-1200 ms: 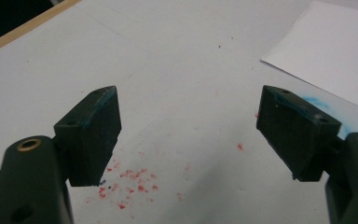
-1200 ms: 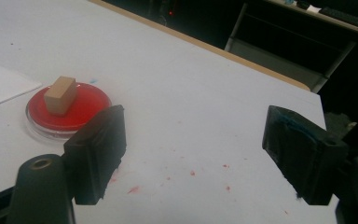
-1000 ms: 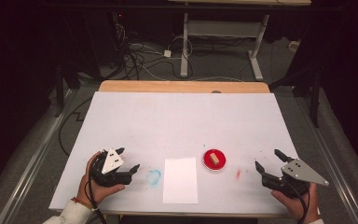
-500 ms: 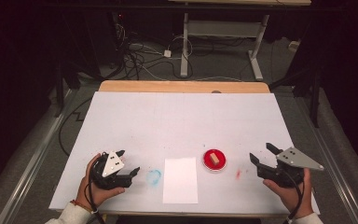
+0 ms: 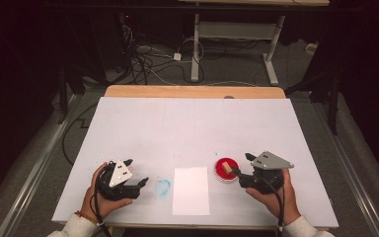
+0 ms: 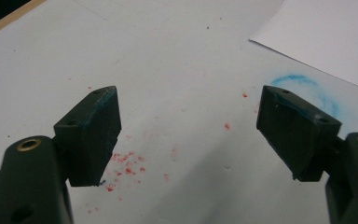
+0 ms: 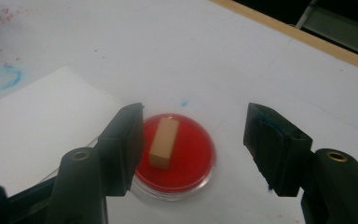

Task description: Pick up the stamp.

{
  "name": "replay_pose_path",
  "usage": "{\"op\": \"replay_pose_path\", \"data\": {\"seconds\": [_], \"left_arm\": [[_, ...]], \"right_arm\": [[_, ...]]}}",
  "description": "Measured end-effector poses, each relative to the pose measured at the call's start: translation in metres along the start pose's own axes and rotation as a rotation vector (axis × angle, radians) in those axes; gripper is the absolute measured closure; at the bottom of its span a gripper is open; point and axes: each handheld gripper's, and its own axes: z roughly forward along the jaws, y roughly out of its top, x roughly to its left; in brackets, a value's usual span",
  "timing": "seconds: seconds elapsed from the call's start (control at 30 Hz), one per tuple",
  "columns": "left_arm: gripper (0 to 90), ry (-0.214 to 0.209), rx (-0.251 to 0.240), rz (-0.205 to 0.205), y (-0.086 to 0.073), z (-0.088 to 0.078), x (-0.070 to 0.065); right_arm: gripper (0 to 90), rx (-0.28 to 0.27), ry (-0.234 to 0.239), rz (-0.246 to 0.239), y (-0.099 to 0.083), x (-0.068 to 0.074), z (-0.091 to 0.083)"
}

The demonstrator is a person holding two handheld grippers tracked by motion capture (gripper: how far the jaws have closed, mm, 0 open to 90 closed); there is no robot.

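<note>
Left gripper (image 5: 140, 181): held in the person's left hand (image 5: 103, 197) near the front left of the table, resting low over the white surface; jaws stand wide apart with nothing between them. In the left gripper view, red specks dot the surface between the jaws.
Blue smudge (image 5: 163, 187): a faint ring-shaped chalky mark on the table, just beyond the left gripper's tips and just left of the paper.
Sheet of paper (image 5: 191, 190): white, lying flat at the front middle of the table, between the two grippers.
Red dish (image 5: 225, 170): a small round shallow dish with a clear rim, just right of the paper's upper corner; it seems to overlap the paper's edge slightly, though the right gripper view is too tight to be sure.
Tan block (image 7: 161, 143): a small rectangular block lying inside the red dish, left of its middle.
Right gripper (image 5: 243, 164): held in the person's right hand (image 5: 276, 195), pointing left at the dish; jaws partly open and have just been closing. They frame the dish and block without pressing on either.
Table (image 5: 192, 123): white top with a wooden strip along the far edge.
</note>
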Motion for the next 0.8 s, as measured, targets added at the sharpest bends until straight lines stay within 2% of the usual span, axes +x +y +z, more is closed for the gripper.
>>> {"op": "replay_pose_path", "data": {"seconds": [0.03,0.2,0.23,0.43,0.7,0.8], "left_arm": [[21.2,-0.004,0.006,-0.010,0.000,0.000,0.000],[21.2,-0.006,0.004,-0.012,0.000,-0.001,0.000],[21.2,-0.004,0.004,-0.001,0.000,0.000,0.000],[21.3,-0.013,0.012,-0.006,0.000,0.000,-0.001],[21.3,-0.015,0.018,-0.006,-0.001,0.001,-0.001],[21.3,-0.018,0.021,-0.005,-0.001,0.002,-0.001]], "right_arm": [[40.5,0.022,0.008,-0.005,0.000,0.003,0.007],[48.2,0.075,0.038,0.006,0.000,0.006,0.023],[50.6,0.089,0.033,0.005,0.000,0.008,0.026],[60.9,0.146,0.040,0.006,-0.002,0.009,0.042],[75.0,0.171,0.053,0.026,-0.005,0.009,0.049],[75.2,0.174,0.060,0.036,-0.004,0.008,0.051]]}}
